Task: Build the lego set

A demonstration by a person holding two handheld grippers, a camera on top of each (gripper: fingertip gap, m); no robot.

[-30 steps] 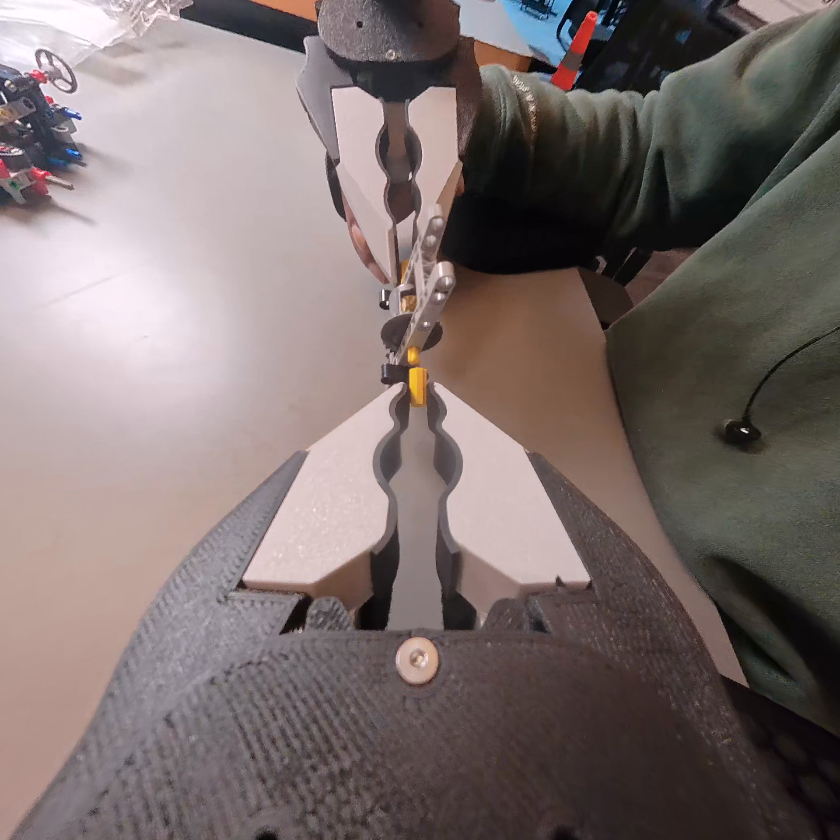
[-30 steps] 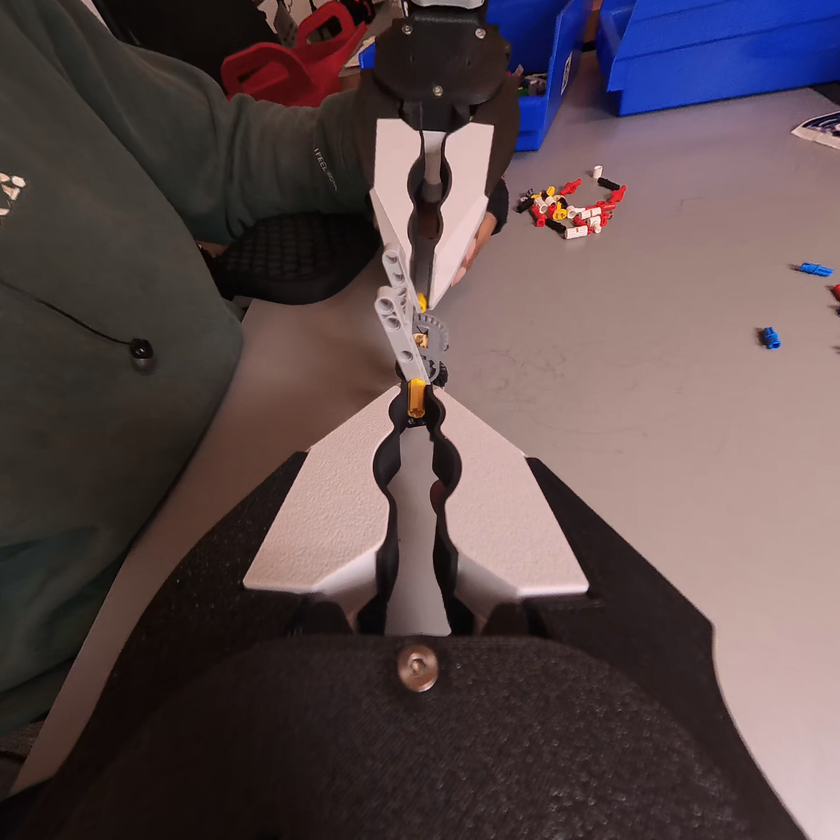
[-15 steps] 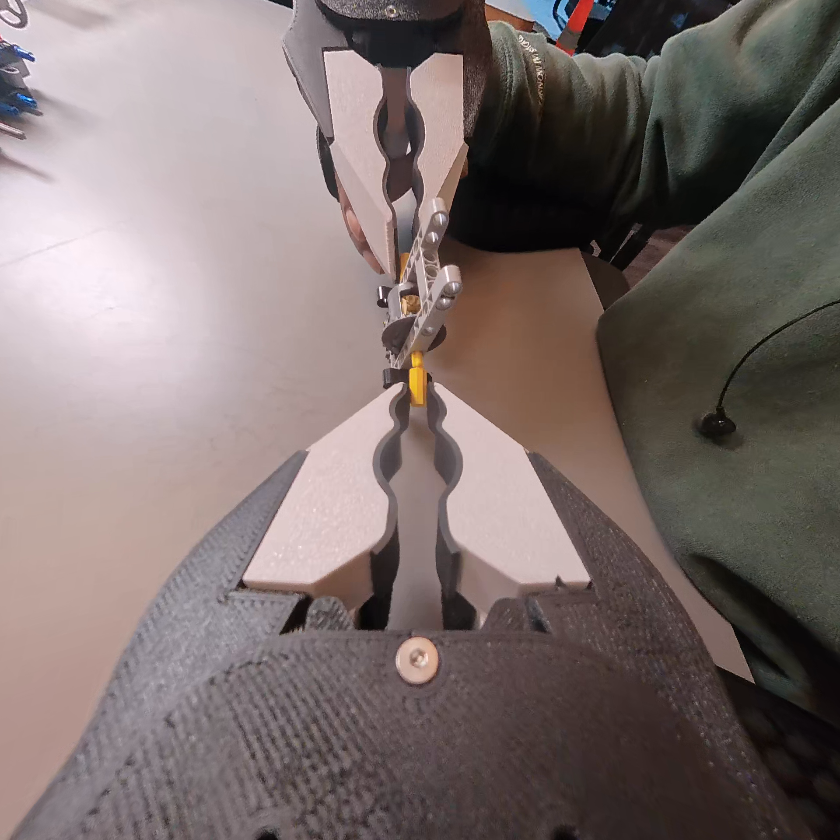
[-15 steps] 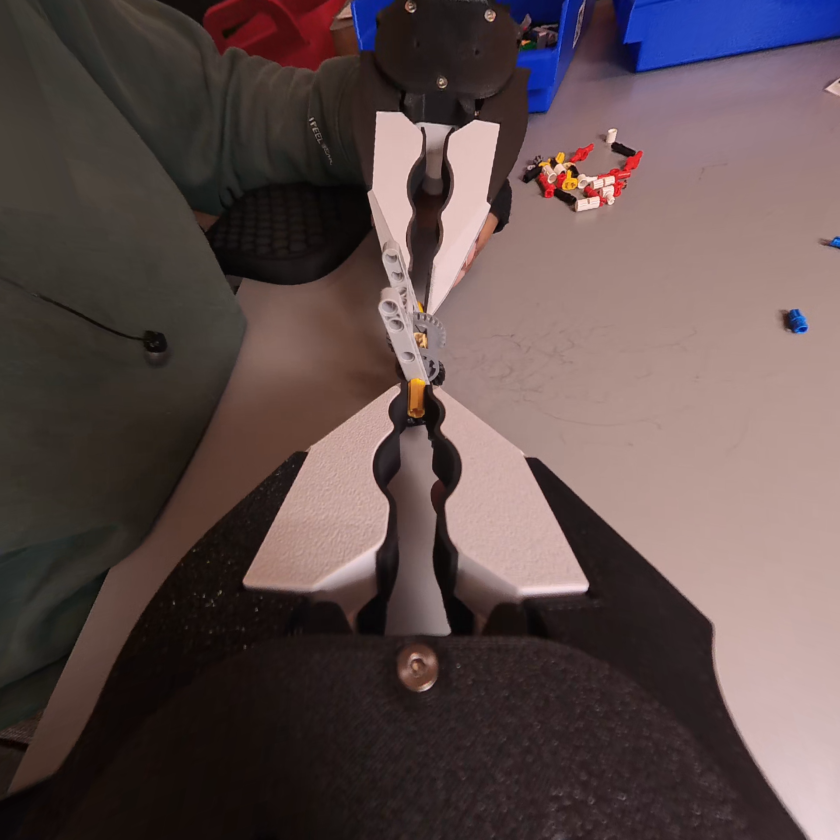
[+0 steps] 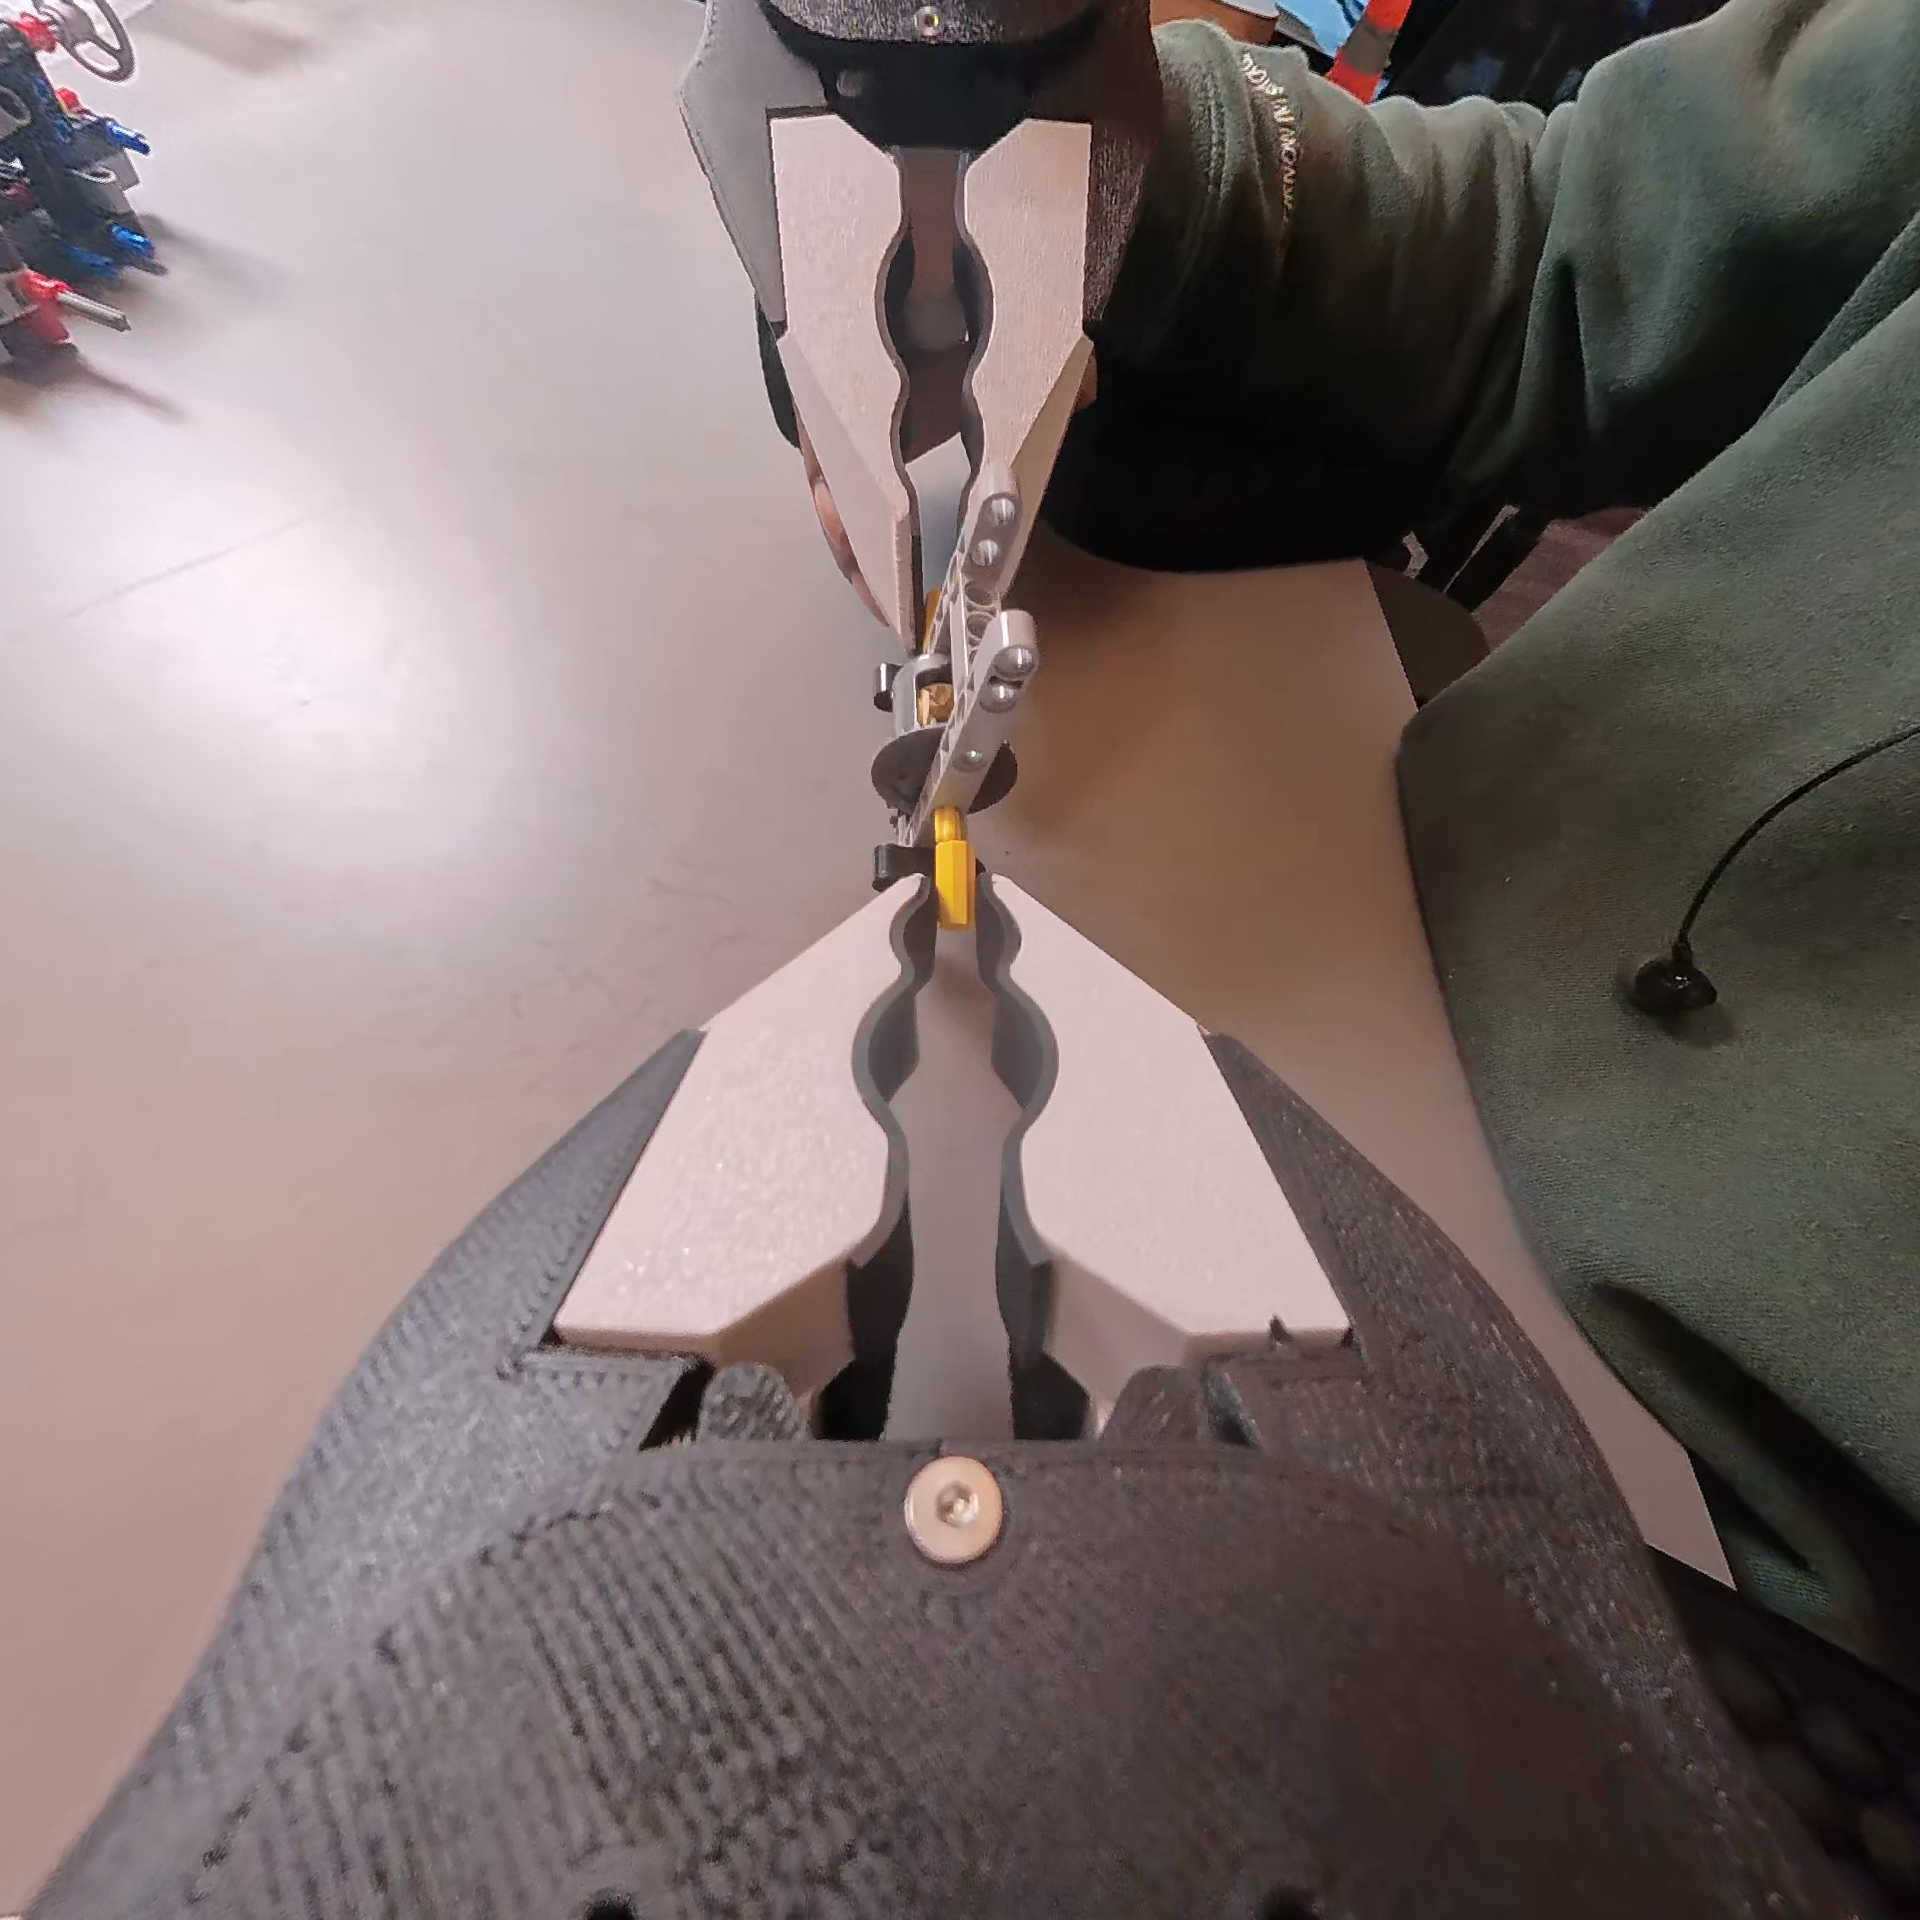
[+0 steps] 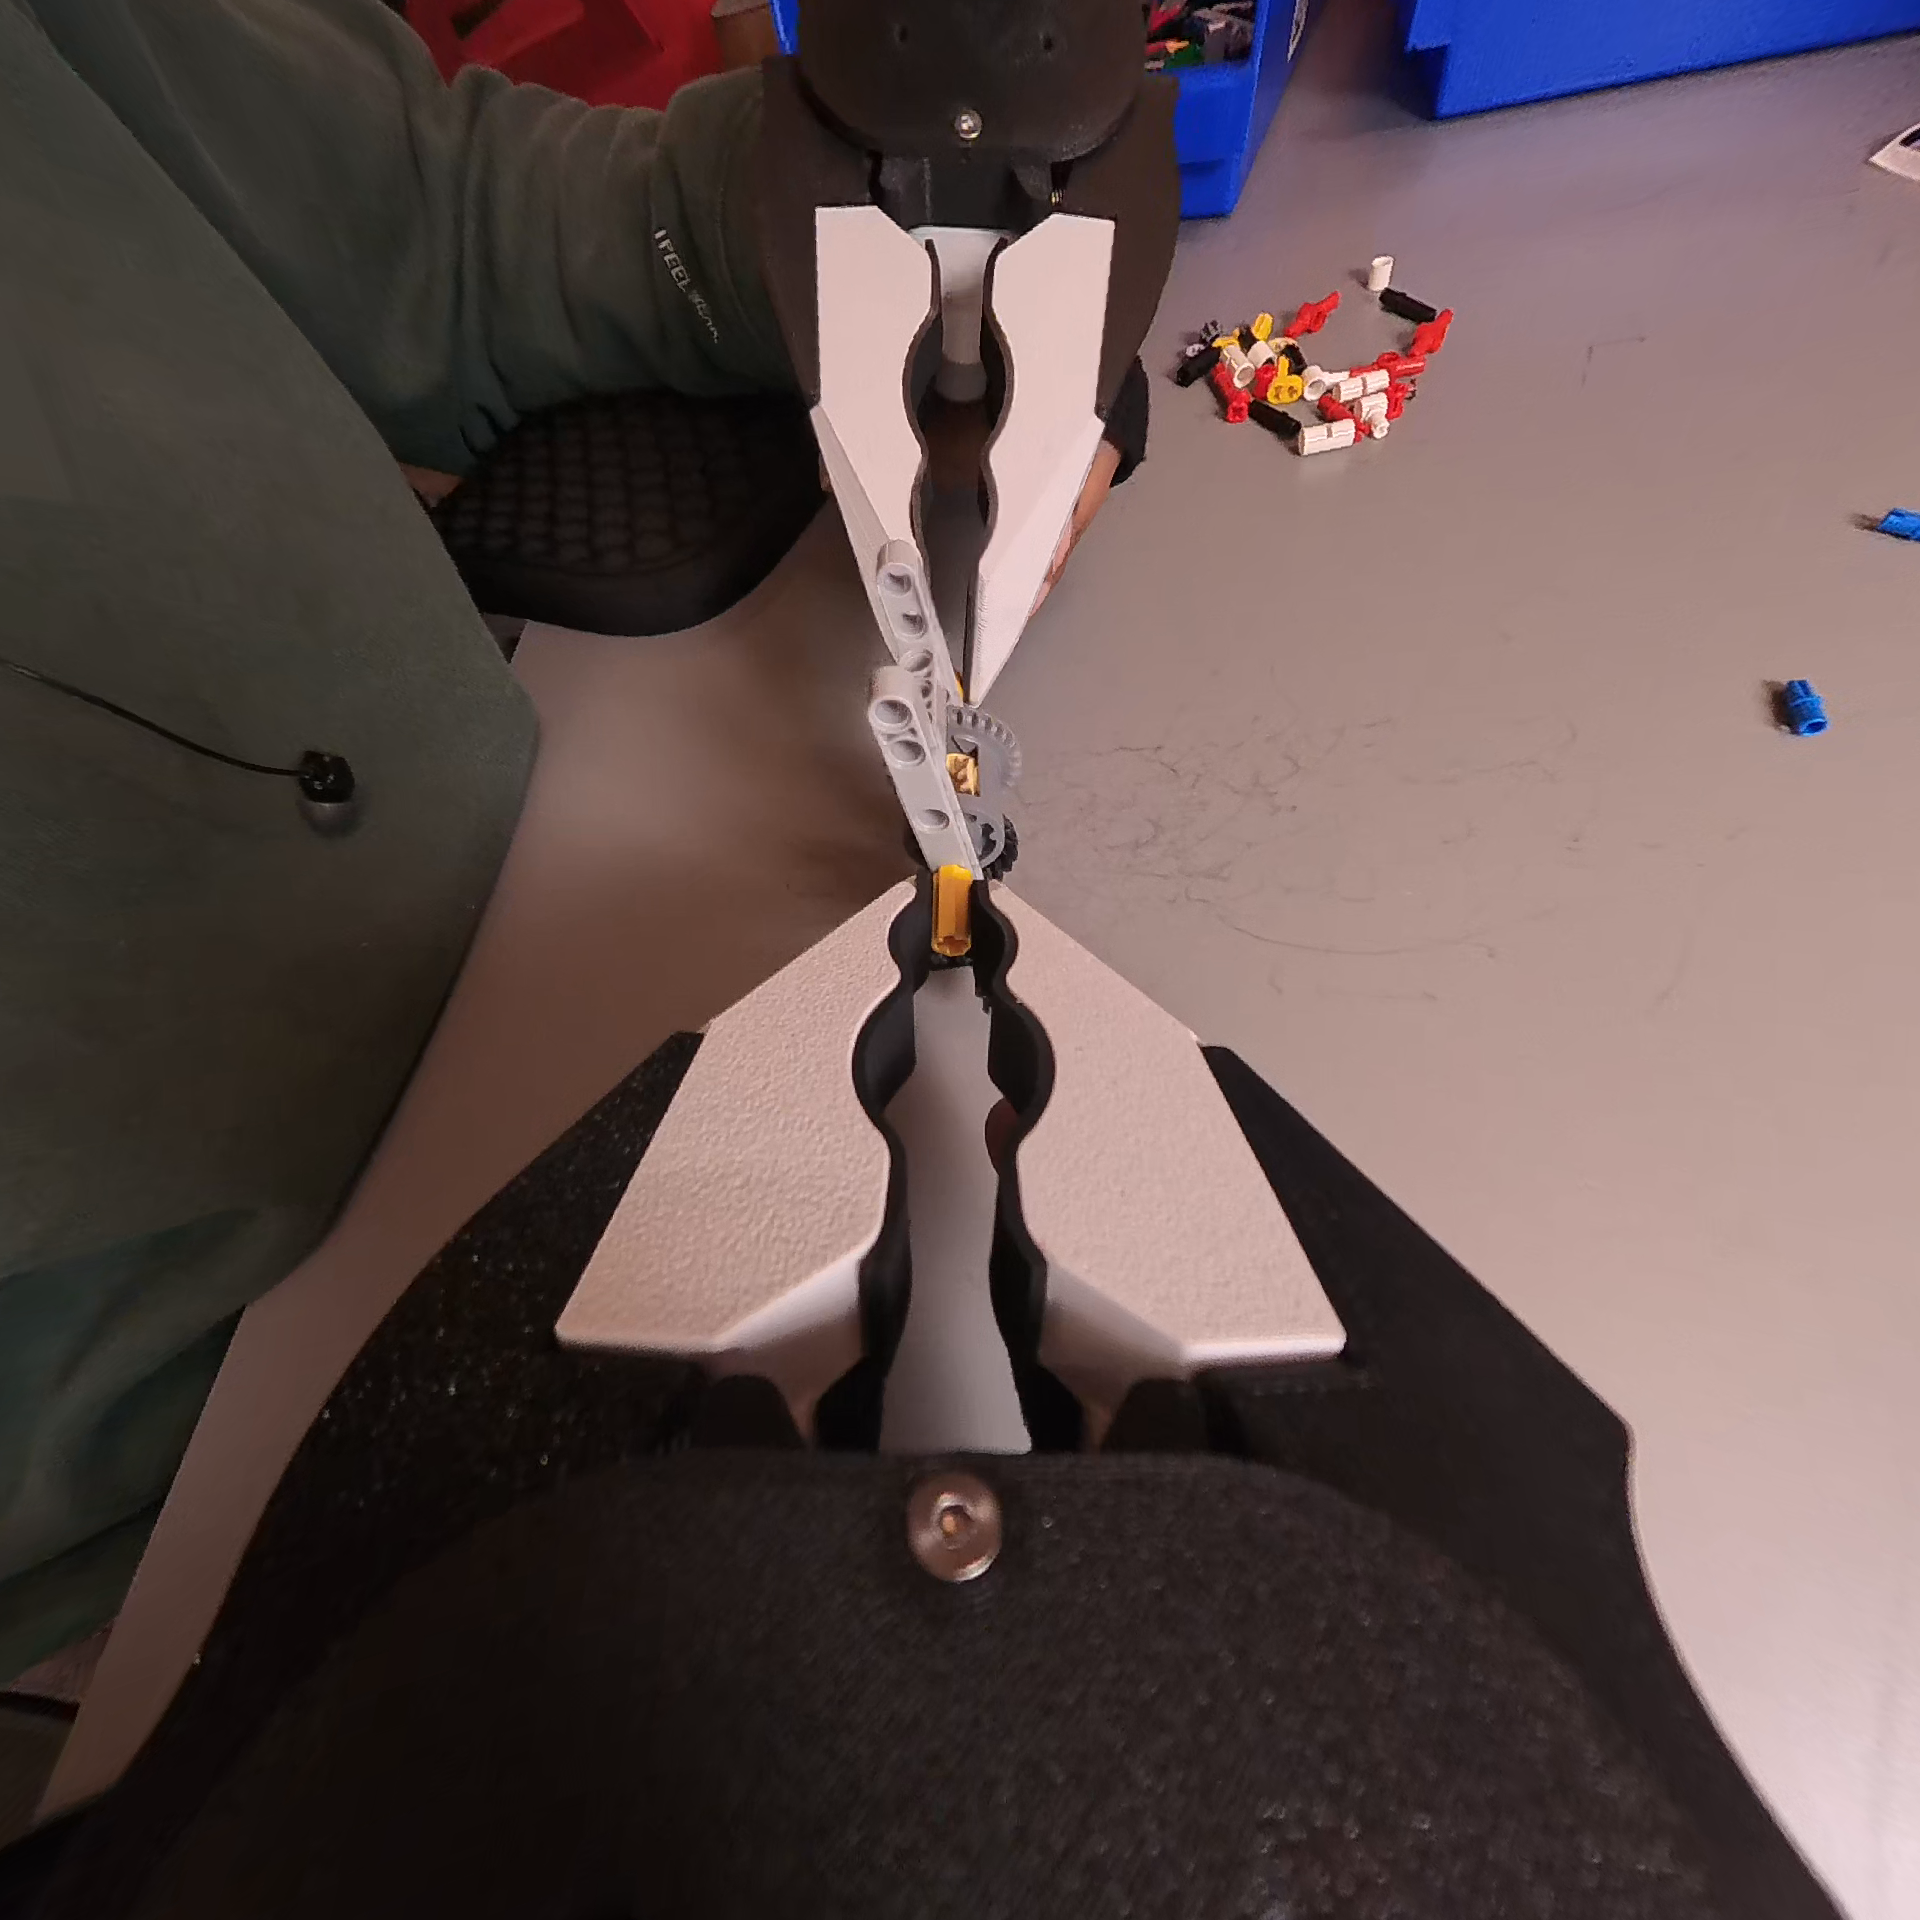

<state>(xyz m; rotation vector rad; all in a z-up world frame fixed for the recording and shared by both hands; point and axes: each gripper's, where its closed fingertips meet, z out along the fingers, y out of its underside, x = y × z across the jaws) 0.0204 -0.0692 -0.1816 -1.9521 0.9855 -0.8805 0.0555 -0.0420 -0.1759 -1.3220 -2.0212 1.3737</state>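
A small lego assembly of grey holed beams, gears and yellow axle pieces hangs in the air between my two grippers, which face each other tip to tip. My left gripper is shut on the yellow piece at its near end. My right gripper grips the far end. In the right wrist view my right gripper is shut on a yellow piece, the assembly with its grey gear rises from it, and the left gripper holds the other end.
A partly built lego model stands at the table's far left. A pile of small red, white, black and yellow pieces and a loose blue pin lie to the right. Blue bins stand behind. A person's green sleeve borders the table edge. The grippers' ends are close to 6 cm from one another. The loose blue pin is about equally far from each gripper, around 20 cm.
Both grippers stay shut on the assembly. The opposite gripper looms larger in each view, so the two have drawn slightly closer. The background has shifted a little.
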